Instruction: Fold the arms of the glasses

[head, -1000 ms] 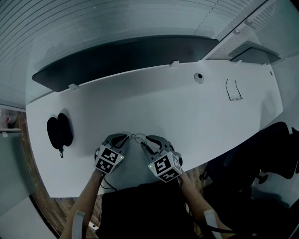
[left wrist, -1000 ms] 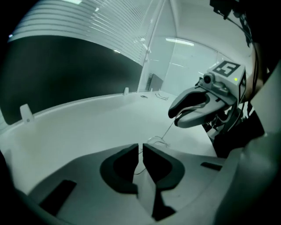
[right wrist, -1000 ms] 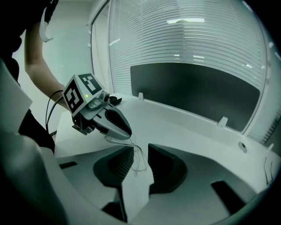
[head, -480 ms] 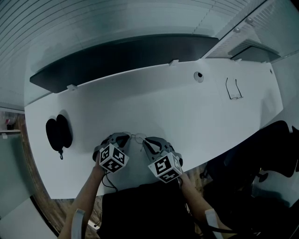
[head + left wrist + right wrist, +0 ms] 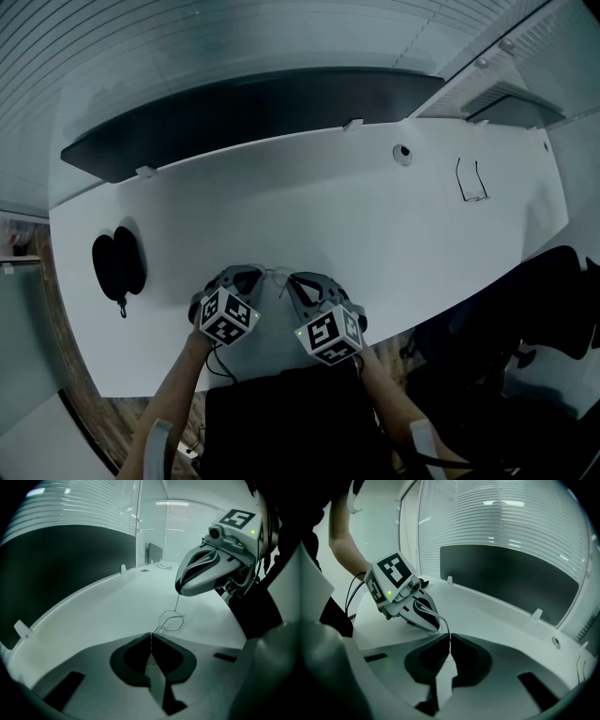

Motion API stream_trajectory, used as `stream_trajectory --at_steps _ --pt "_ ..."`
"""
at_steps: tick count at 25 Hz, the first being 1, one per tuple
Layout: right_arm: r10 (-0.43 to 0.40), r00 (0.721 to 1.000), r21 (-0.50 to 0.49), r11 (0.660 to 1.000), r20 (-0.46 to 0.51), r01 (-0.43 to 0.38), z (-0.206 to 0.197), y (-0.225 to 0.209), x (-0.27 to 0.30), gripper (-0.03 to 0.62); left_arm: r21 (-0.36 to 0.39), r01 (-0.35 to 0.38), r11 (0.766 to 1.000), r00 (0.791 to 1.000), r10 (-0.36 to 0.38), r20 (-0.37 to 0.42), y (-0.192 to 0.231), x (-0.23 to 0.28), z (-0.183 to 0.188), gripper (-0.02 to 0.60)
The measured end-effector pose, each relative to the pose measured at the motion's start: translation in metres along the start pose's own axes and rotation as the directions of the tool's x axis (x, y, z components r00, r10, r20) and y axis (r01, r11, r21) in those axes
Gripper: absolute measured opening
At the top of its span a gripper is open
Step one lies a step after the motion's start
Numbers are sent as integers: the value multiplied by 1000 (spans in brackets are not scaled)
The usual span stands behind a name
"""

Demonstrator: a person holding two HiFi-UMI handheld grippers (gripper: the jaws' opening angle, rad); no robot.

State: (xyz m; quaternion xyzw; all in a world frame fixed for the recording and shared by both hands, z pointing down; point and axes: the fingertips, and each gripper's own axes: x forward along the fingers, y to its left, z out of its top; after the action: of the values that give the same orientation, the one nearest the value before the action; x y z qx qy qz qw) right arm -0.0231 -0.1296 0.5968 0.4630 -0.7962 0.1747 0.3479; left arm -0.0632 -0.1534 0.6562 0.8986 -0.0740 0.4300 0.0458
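My left hand-held gripper (image 5: pixel 151 638) is clamped on the glasses (image 5: pixel 171 621), a thin wire frame with one rounded lens loop showing. They sit over the surface (image 5: pixel 375 216), close to its near edge. My right hand-held gripper (image 5: pixel 449 639) has just been closing and pinches one slim arm.

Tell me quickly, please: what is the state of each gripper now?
Left gripper: closed on the glasses.
Right gripper: jaws have just been closing; now shut on the glasses too.
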Motion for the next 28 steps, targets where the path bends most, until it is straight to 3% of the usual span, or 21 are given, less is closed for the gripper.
stream_trajectory --at_steps 28 --pt "61 993 -136 988 -105 -75 -7 17 36 31 -34 32 999 999 -31 33 -3 0 1 15"
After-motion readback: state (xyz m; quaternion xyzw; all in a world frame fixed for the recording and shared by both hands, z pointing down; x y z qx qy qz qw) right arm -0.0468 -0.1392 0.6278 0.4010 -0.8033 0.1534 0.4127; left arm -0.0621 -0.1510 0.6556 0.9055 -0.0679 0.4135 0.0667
